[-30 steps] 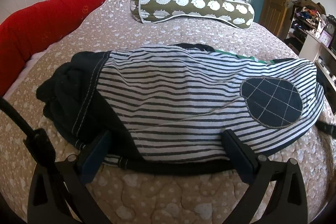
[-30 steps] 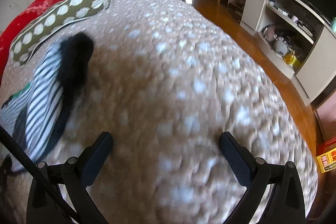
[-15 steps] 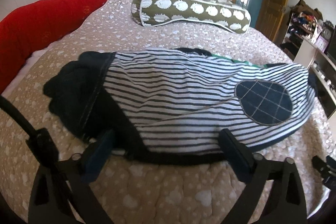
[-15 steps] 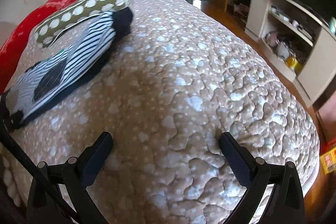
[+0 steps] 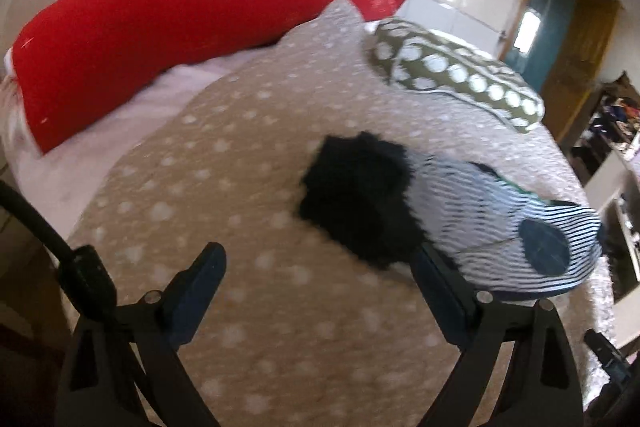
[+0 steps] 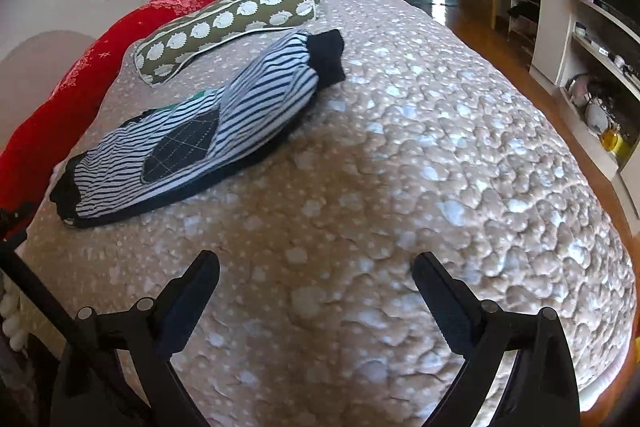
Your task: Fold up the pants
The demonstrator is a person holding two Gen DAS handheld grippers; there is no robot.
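Left gripper [image 5: 316, 267] hangs wide apart and empty over the bedspread [image 5: 248, 155], the striped pants [image 5: 492, 227] lying just far-right of it. Right gripper [image 6: 316, 275] too, spread and empty, pants [image 6: 200, 139] far-left. Risk: a low pinch could catch the quilt along with the cloth and drag the bundle out of shape.

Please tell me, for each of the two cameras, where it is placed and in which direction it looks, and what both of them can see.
Left wrist: sits on the left gripper, looks along its open fingers over the bedspread, pants to the right; only the fingers show.
Right wrist: sits on the right gripper, looks along its open fingers over the bed toward the shelves; only the fingers show.
Shared: pants, red cushion, spotted bolster.
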